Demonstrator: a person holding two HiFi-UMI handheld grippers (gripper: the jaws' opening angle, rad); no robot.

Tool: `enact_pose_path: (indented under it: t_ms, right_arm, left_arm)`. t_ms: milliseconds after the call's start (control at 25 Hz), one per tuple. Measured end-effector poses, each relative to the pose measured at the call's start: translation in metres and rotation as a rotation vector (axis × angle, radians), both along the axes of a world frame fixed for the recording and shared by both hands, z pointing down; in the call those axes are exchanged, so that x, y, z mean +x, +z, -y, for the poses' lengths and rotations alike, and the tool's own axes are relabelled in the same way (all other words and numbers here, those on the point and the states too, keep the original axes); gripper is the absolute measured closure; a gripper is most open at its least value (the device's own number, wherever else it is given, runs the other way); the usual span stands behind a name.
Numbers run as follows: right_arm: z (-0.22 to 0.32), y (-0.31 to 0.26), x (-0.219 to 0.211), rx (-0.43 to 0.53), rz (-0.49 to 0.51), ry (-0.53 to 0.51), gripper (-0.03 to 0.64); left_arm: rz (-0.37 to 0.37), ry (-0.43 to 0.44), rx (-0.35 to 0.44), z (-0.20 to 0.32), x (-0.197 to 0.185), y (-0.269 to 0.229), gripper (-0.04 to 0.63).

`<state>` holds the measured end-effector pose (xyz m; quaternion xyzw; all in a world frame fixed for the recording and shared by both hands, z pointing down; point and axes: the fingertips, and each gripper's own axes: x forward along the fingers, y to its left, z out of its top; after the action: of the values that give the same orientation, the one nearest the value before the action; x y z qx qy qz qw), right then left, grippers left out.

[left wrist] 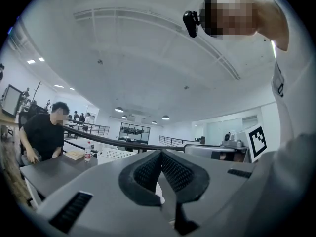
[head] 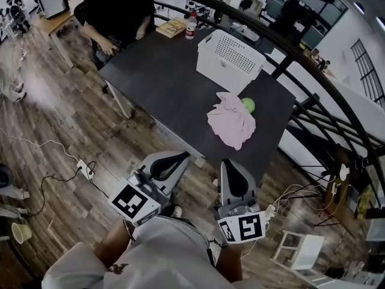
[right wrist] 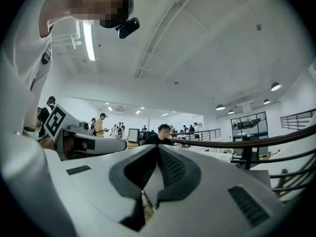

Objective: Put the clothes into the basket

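Grey grippers (head: 180, 156) (head: 229, 162), white shirt (head: 165, 251)

Bright, even white indoor light, round ceiling lamps (right wrist: 275, 86) and strip light (right wrist: 89, 41) above the table (head: 162, 83), matte dark tabletop, soft shadow beneath it, floor (head: 36, 89) left of it hazy, strong fisheye bending, black vignetted corners.

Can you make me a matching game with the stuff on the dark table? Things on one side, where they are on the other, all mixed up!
Things:
1. white plastic basket with holes
2. crumpled pink cloth
3. small green ball
4. clear bottle with red label

Places:
A. beside the tan book at the dark table's far edge
B. tucked against the cloth's far side
C. between bottle and cloth
D. heaped near the table's near end

Pairs: 1-C, 2-D, 3-B, 4-A.
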<state>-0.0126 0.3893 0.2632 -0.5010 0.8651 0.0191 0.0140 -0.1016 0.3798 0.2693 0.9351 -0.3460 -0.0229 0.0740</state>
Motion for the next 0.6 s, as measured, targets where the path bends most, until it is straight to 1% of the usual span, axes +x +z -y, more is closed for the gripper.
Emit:
enact_pose_path:
  t_ms: [200, 360, 600]
  right_arm:
    - [0.027, 0.000, -0.007, -0.010, -0.009, 0.018, 0.597]
    - [0.047, 0.001, -0.015, -0.022, -0.028, 0.036, 0.597]
    - [0.065, 0.005, -0.016, -0.043, -0.048, 0.080, 0.597]
  left_arm:
    - [0.009, 0.019, 0.006, 0.029, -0.006, 0.001, 0.592]
    - [0.017, 0.052, 0.003, 0.049, -0.011, 0.000, 0.592]
    - [-0.005, 0.083, -0.004, 0.073, -0.017, 0.002, 0.592]
